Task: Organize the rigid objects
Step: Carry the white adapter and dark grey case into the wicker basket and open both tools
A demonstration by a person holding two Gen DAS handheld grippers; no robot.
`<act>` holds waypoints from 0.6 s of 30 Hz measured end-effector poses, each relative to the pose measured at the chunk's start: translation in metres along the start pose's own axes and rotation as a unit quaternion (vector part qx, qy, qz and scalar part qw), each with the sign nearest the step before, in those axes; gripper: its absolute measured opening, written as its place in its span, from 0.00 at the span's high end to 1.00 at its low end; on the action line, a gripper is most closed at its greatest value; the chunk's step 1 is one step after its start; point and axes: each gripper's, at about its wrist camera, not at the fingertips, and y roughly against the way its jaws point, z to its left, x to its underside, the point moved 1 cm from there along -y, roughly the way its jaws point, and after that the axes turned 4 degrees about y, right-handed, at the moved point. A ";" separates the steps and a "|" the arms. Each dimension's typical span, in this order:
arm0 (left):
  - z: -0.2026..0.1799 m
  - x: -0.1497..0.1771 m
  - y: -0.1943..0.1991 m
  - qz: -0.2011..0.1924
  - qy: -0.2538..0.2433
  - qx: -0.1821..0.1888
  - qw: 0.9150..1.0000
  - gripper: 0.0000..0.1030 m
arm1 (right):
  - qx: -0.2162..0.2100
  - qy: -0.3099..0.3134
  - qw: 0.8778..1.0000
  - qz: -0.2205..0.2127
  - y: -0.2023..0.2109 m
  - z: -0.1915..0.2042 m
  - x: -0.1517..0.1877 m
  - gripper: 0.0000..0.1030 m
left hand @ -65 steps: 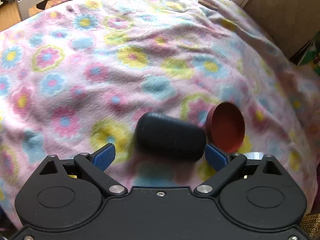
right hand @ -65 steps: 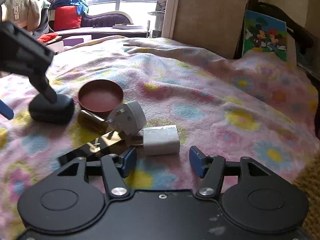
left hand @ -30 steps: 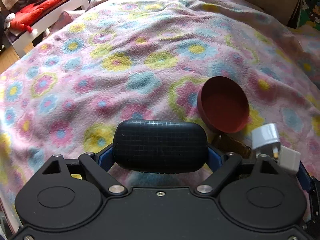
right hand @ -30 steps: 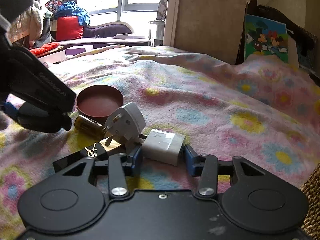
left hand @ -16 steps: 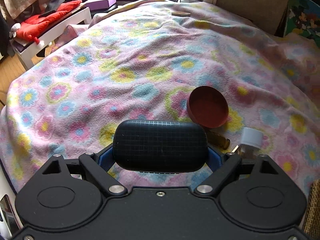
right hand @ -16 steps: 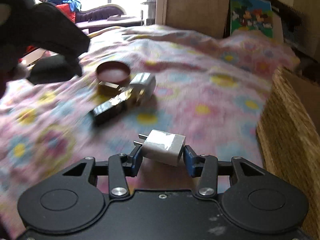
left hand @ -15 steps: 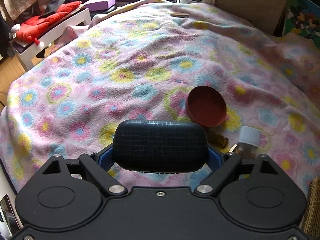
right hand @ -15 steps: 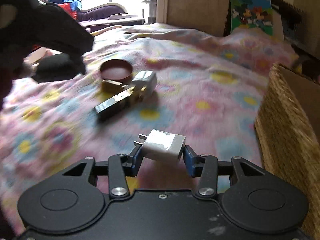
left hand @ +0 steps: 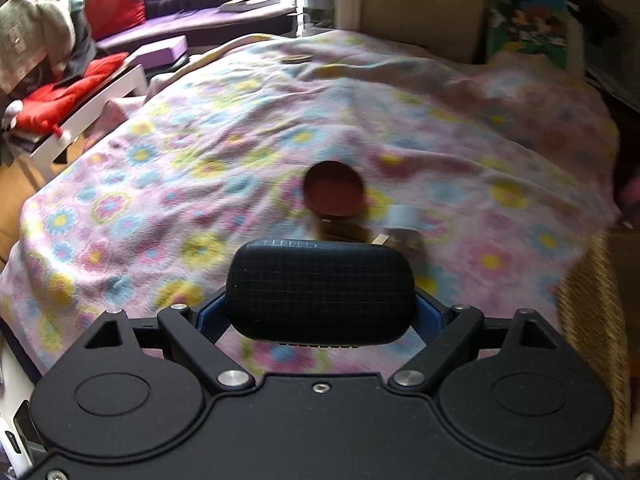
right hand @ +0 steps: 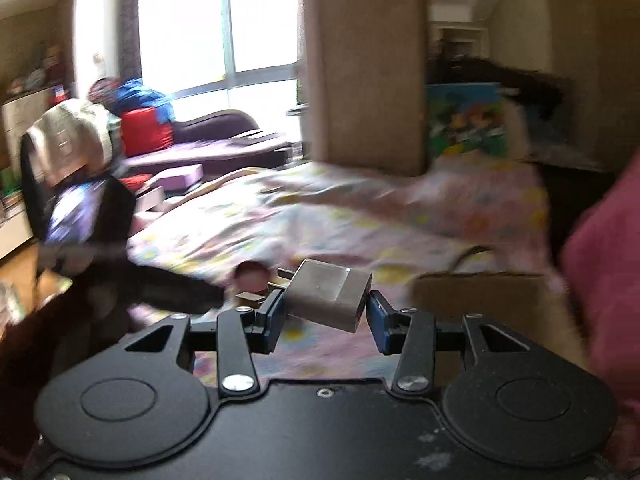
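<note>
My left gripper is shut on a black grid-textured case, held lengthwise between the blue pads, well above the flowered blanket. On the blanket beyond it lie a round red-brown lid, a small amber bottle and a white plug adapter, blurred. My right gripper is shut on a white charger block, tilted, its prongs pointing left. It is lifted high over the bed; the picture is motion-blurred.
A wicker basket stands at the bed's right edge, its rim also in the right wrist view. A pink sleeve fills that view's right side. A white bench with red cushions is at the left. A padded headboard stands behind.
Both grippers rose and drew back from the blanket with their objects. The right one swung toward the basket side, so the lid, bottle and adapter now look small and far.
</note>
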 end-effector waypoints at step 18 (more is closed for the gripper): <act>-0.147 0.009 0.061 -0.027 -0.115 0.088 0.989 0.17 | 0.096 -0.041 0.993 0.059 0.032 -0.090 0.042 0.58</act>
